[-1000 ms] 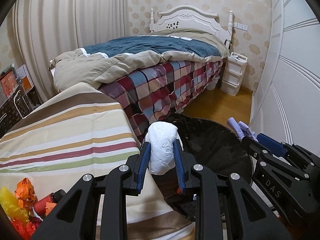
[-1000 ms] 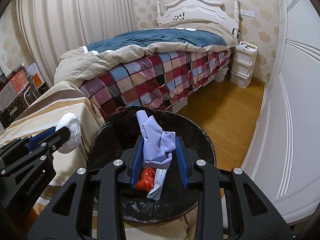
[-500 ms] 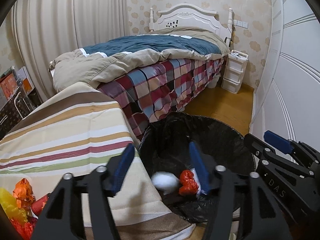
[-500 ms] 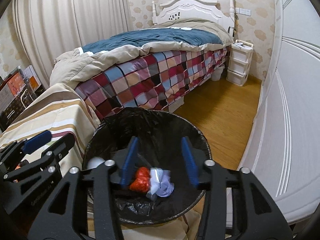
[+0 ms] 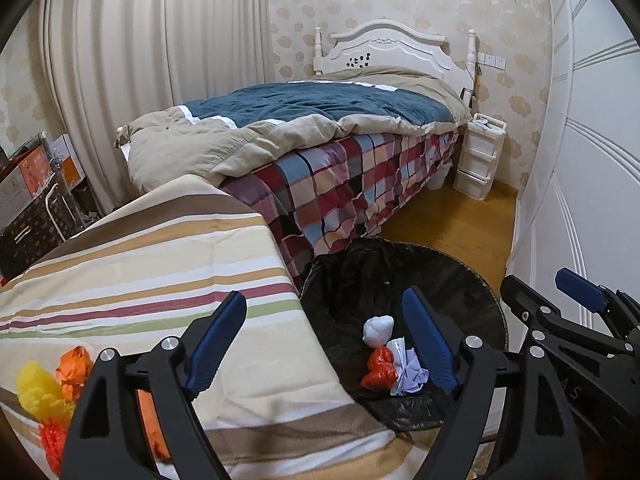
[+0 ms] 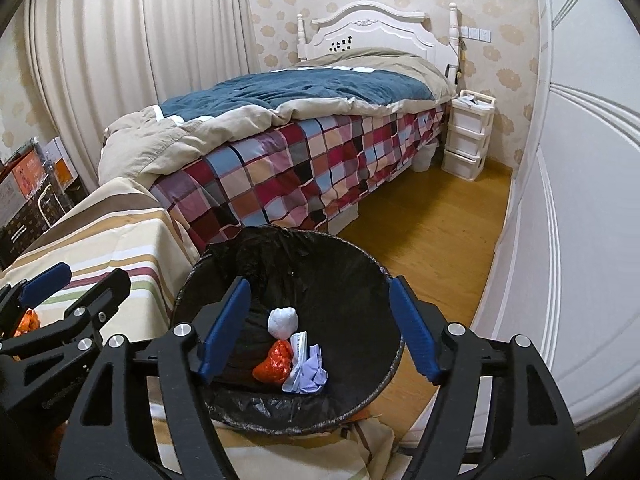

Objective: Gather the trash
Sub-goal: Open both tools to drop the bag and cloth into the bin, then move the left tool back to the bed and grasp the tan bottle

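Both grippers, left [image 5: 323,344] & right [image 6: 320,328], opening, empty. Paper wads [image 5: 40,396] on table looking light, squashy; pinching mid-bulk prob best.

Black bin liner [image 6: 340,280]; white wad [image 6: 282,321], orange wad [image 6: 274,365], lilac paper [image 6: 313,376]; striped tablecloth [image 5: 160,264]; checked bedspread [image 6: 304,176]

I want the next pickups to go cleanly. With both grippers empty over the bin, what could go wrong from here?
1. The right gripper and left gripper hang close together, fingers opening and empty; they might collide when turning back.
2. The bin sits tight against the striped cloth, so a sweeping arm may knock it.
3. The orange and yellow scraps lie bunched; a grab may scatter some.
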Motion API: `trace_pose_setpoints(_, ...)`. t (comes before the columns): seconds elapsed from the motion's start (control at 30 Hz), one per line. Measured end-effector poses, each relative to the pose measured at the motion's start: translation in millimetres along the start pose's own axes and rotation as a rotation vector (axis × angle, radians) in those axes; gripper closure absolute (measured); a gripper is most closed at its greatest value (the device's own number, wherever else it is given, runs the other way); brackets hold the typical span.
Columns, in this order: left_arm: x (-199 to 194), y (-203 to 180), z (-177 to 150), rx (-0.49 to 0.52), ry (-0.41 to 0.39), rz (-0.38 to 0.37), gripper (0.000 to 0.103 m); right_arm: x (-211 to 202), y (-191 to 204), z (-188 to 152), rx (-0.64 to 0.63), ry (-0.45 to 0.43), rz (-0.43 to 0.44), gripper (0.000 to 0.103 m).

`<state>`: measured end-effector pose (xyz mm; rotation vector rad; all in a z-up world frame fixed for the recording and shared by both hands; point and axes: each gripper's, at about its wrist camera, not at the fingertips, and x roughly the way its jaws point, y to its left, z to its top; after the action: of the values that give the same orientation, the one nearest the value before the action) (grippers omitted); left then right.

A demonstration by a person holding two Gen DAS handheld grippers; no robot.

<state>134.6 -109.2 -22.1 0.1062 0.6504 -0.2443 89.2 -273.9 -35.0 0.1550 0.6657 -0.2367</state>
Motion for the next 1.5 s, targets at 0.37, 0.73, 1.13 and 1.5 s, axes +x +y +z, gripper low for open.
trace_pose_setpoints(0.37, -44, 14, -16, -0.010, -0.019, -0.007, 0.023, -39, 10, -19, -0.008, -0.016, 0.010, 0.025)
trace_pose_setpoints(0.73, -92, 36, -52, -0.003, -0.034, 0.027, 0.022, -84, 36, -53, -0.045, -0.010, 0.064, 0.025)
trace_pose_setpoints(1.13, -132, 71, -97, -0.012, -0.029, 0.068, 0.022, -120, 57, -86, -0.100, 0.011, 0.115, 0.025)
trace_pose_setpoints(1.5, -150, 99, -125, -0.019, -0.014, 0.107, 0.022, -137, 76, -110, -0.151, 0.020, 0.149, 0.025)
